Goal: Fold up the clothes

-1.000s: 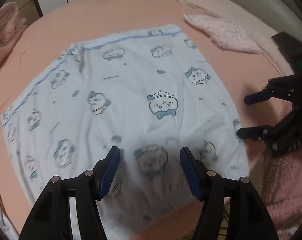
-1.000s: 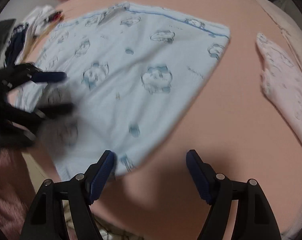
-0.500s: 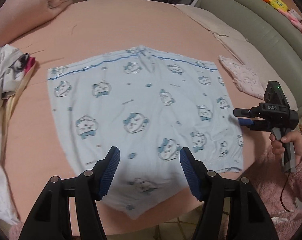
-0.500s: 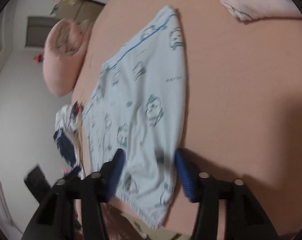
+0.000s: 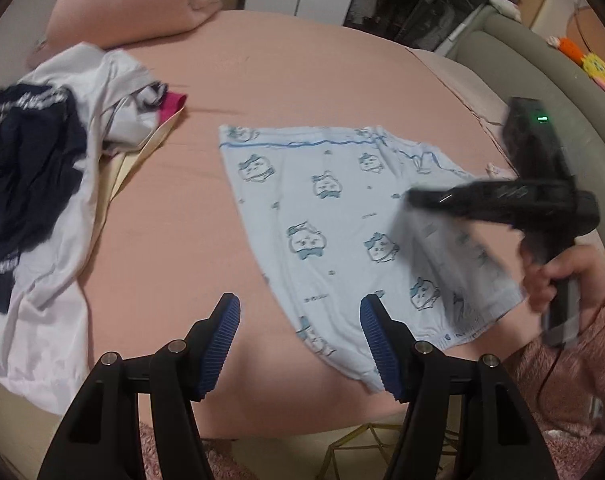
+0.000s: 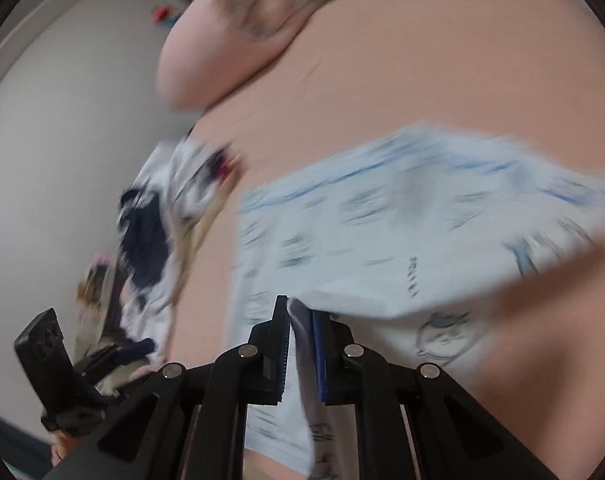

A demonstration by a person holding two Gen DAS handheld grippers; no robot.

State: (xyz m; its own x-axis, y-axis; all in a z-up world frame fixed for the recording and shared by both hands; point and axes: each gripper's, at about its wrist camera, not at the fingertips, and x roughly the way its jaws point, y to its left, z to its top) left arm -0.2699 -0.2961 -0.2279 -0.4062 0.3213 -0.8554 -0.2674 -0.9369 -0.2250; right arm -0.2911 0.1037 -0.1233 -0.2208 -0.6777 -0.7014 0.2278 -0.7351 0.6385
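Observation:
A light blue garment (image 5: 334, 220) printed with cartoon faces lies on the pink bed (image 5: 286, 76); it also shows, blurred, in the right wrist view (image 6: 382, 240). My right gripper (image 6: 300, 320) is shut on the garment's right edge and lifts it, carrying that side over the cloth; in the left wrist view it shows blurred (image 5: 418, 200) above the garment. My left gripper (image 5: 298, 336) is open and empty, above the garment's near left corner. It shows at the lower left of the right wrist view (image 6: 114, 354).
A heap of white and navy clothes (image 5: 42, 184) lies on the bed's left side. A pink pillow (image 5: 134, 4) sits at the far left. A grey sofa (image 5: 542, 60) with toys stands at the right. The bed's front edge is just below my left gripper.
My right gripper has shut on the garment's right edge and lifted it leftward over the cloth. My left gripper has drawn back and left; the clothes heap is now in view.

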